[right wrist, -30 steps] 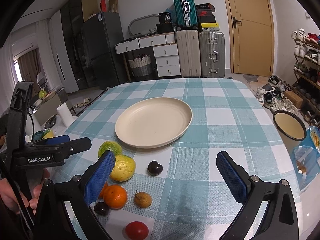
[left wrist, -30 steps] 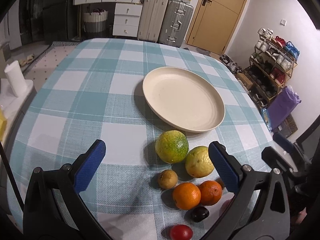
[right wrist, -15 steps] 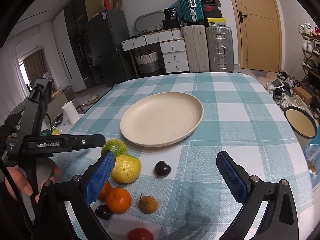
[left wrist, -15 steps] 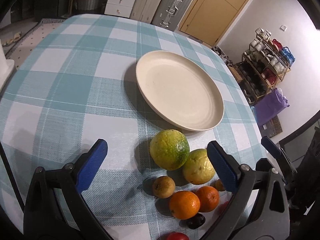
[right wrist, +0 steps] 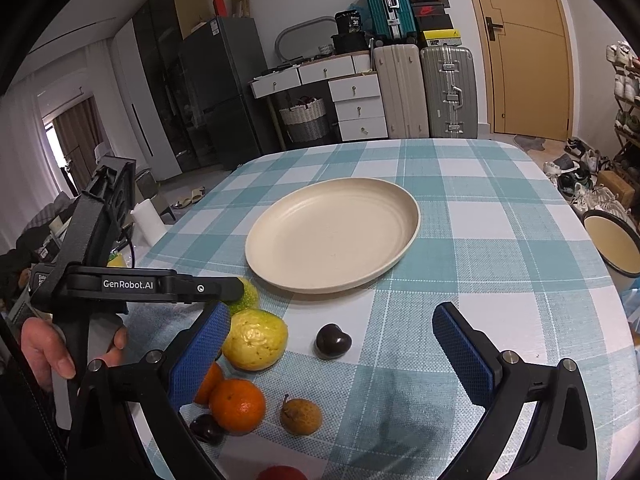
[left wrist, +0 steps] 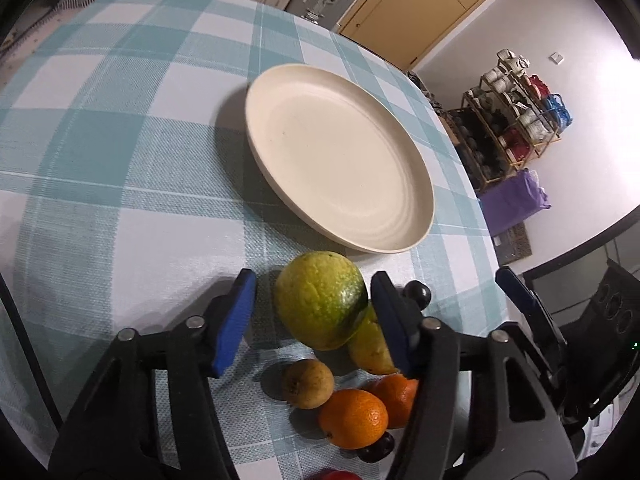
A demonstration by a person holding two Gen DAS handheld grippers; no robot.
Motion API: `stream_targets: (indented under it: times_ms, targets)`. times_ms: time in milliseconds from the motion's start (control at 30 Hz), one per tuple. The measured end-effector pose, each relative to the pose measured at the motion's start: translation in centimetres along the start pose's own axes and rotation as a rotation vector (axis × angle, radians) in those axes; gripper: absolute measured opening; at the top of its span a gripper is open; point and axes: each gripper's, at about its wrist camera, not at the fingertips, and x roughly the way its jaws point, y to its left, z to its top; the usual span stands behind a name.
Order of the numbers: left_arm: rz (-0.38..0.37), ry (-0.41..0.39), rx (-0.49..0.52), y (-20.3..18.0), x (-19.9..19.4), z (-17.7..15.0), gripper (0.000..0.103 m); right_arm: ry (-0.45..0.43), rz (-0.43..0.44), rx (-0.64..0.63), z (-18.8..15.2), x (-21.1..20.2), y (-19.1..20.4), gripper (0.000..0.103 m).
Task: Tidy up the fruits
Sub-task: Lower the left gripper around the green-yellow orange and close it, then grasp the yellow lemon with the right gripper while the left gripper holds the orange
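Note:
A cream plate [left wrist: 340, 168] sits on the checked tablecloth; it also shows in the right wrist view [right wrist: 332, 236]. Below it lies a cluster of fruit: a large green-yellow citrus [left wrist: 320, 306], a yellow fruit [right wrist: 256, 338], two oranges [left wrist: 354, 418], a small brown fruit [left wrist: 307, 383], dark plums [right wrist: 333, 341] and a red fruit [right wrist: 282, 473]. My left gripper [left wrist: 314, 320] straddles the green citrus, jaws narrowed around it with a gap on the left side. My right gripper [right wrist: 332, 354] is open and empty above the plum and yellow fruit.
The table's right edge drops off toward a shoe rack [left wrist: 516, 120] and a purple bag [left wrist: 516, 200]. Suitcases [right wrist: 424, 92], drawers and a door stand beyond the far edge. A round enamel basin [right wrist: 610, 246] sits off the table at right.
My left gripper has moved forward and down over the green citrus and its jaws have narrowed around it. The right gripper has barely moved and stays open.

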Motion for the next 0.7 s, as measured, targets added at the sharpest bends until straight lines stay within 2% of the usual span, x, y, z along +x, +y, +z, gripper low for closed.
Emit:
stream_targets:
  times_ms: [67, 133, 367, 500, 700]
  targets:
    - [-0.005, 0.015, 0.0, -0.1, 0.4, -0.1, 0.052, 0.001, 0.002, 0.001, 0.0, 0.1, 0.0, 0.103]
    - [-0.021, 0.015, 0.004, -0.1, 0.7, -0.1, 0.046, 0.002, 0.008, -0.001, 0.0, 0.1, 0.1, 0.103]
    - [-0.049, 0.02, -0.005, -0.1, 1.3, 0.3, 0.045, 0.012, 0.021, -0.013, 0.0, 0.4, 0.5, 0.103]
    - [-0.05, 0.016, -0.001, -0.5, 1.1, 0.3, 0.046, 0.009, 0.06, -0.029, -0.1, 0.2, 0.9, 0.103]
    - [-0.065, 0.004, -0.009, -0.5, 0.0, 0.2, 0.046, 0.056, 0.135, -0.002, -0.2, 0.9, 1.2, 0.103]
